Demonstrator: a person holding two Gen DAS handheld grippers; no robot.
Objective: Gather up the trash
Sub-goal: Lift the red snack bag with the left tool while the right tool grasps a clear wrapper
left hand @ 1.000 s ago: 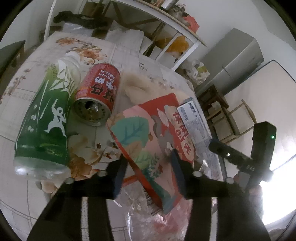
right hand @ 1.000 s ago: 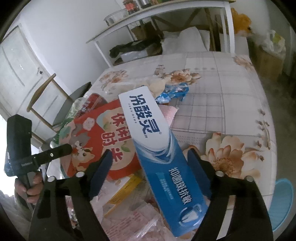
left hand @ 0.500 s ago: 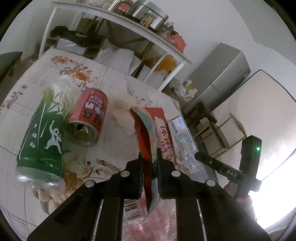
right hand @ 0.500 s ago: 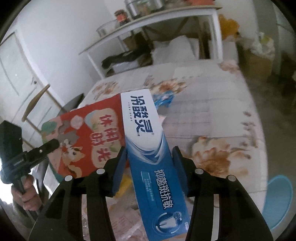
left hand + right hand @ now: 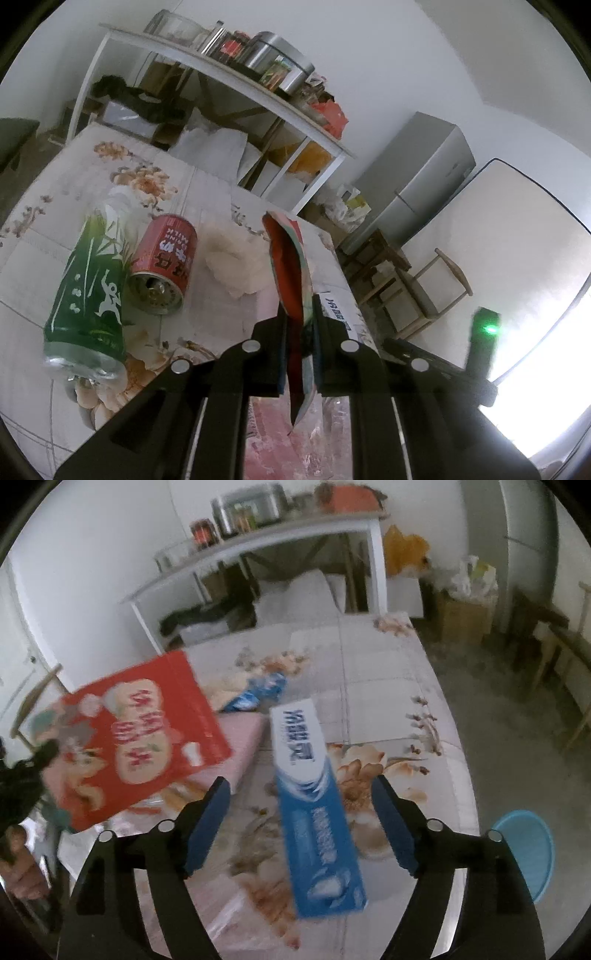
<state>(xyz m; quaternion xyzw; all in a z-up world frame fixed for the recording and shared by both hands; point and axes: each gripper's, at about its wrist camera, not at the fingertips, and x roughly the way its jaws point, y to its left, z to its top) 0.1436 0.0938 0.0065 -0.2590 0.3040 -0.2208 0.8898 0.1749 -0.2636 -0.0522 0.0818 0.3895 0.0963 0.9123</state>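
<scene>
While the left tongs (image 5: 299, 325) pinch the snack pouch (image 5: 290, 266) edge-on, the opening right tongs (image 5: 301, 801) seemingly release the lengthwise toothpaste box (image 5: 314, 805).

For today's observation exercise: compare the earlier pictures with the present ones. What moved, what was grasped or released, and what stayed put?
The left gripper closed its fingers on the red snack bag and lifted it edge-on. The right gripper squeezed, then released the blue toothpaste box; its fingers are opening, clear of the box. The green bottle, red can and tissue stayed.
</scene>
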